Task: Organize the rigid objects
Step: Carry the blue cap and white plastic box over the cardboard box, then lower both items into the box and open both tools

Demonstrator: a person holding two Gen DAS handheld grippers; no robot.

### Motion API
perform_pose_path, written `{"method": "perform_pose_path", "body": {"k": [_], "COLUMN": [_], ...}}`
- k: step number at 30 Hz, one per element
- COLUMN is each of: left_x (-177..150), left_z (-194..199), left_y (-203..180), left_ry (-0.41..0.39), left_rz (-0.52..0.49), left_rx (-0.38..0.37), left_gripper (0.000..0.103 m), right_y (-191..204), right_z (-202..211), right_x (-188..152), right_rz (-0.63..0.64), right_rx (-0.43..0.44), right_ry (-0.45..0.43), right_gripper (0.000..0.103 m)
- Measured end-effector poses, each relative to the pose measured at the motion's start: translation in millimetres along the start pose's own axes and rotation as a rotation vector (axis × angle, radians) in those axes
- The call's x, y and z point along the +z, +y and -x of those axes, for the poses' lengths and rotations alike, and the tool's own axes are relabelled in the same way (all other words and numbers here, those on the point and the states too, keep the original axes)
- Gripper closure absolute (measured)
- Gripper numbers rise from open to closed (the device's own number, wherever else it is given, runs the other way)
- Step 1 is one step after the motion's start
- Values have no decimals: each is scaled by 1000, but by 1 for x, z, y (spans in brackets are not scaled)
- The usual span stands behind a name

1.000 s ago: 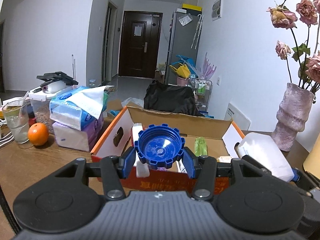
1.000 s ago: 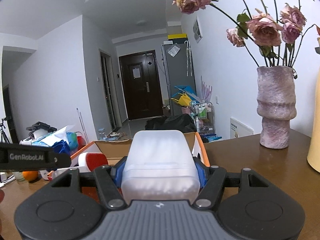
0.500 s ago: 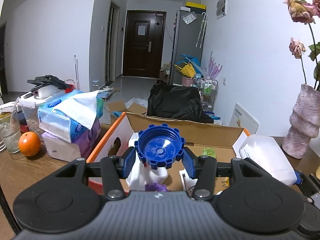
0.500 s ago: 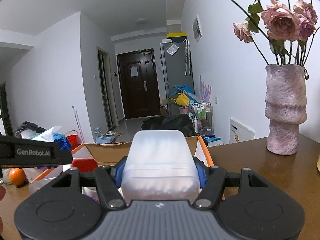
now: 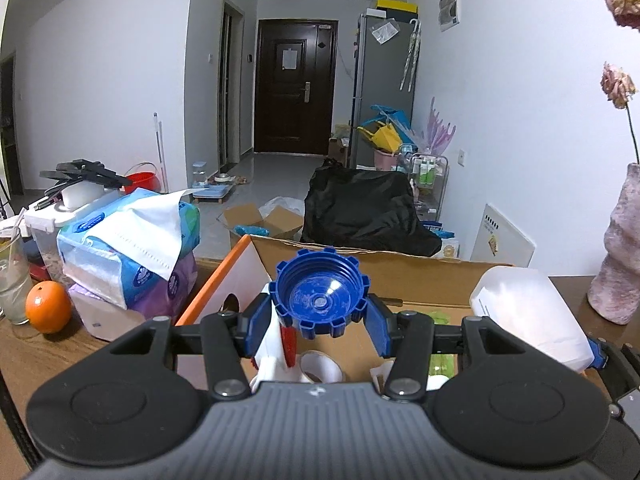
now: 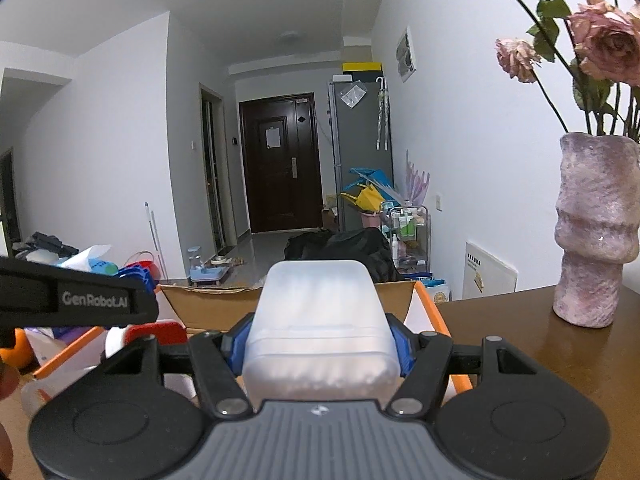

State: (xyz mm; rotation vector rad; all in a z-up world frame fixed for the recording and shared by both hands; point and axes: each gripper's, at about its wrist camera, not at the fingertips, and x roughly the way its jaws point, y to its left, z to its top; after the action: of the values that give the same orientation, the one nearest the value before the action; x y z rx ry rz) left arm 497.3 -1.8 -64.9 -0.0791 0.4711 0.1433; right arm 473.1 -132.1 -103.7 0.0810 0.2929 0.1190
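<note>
My left gripper is shut on a blue ribbed cap, its hollow side facing me, held over the open cardboard box. Inside the box lie a white bottle with a red part, a tape roll and a green item. My right gripper is shut on a translucent white plastic container, held over the box's right end. That container also shows in the left wrist view. The left gripper's body crosses the right wrist view.
Tissue packs, an orange and a glass stand left of the box on the brown table. A pink vase with dried roses stands at the right. A black bag lies behind the box.
Both grippers have moved forward and over the box, still holding their objects. The box's inside now shows more, and the vase has slid toward the right edge.
</note>
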Motion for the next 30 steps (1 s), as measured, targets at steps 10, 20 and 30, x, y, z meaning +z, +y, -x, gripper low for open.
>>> {"method": "perform_pose_path", "body": {"k": [10,20,30], "left_x": [2,5,7], "left_z": [-23,-14,-5], "left_y": [2,5,13], "left_ry": [66,22,7], "left_rz": [3,-3,8], "left_rx": [27,69,55], "left_gripper": [51,0,0], "right_y": [-2,-13,-23], "right_z": [-18,-20,-10], "right_x": [-1,1,5], "right_rz": [1,-18,-27], "right_rx": [-21,-83,-100], "right_ry": [45,97,95], "right_gripper": [38,2,0]}}
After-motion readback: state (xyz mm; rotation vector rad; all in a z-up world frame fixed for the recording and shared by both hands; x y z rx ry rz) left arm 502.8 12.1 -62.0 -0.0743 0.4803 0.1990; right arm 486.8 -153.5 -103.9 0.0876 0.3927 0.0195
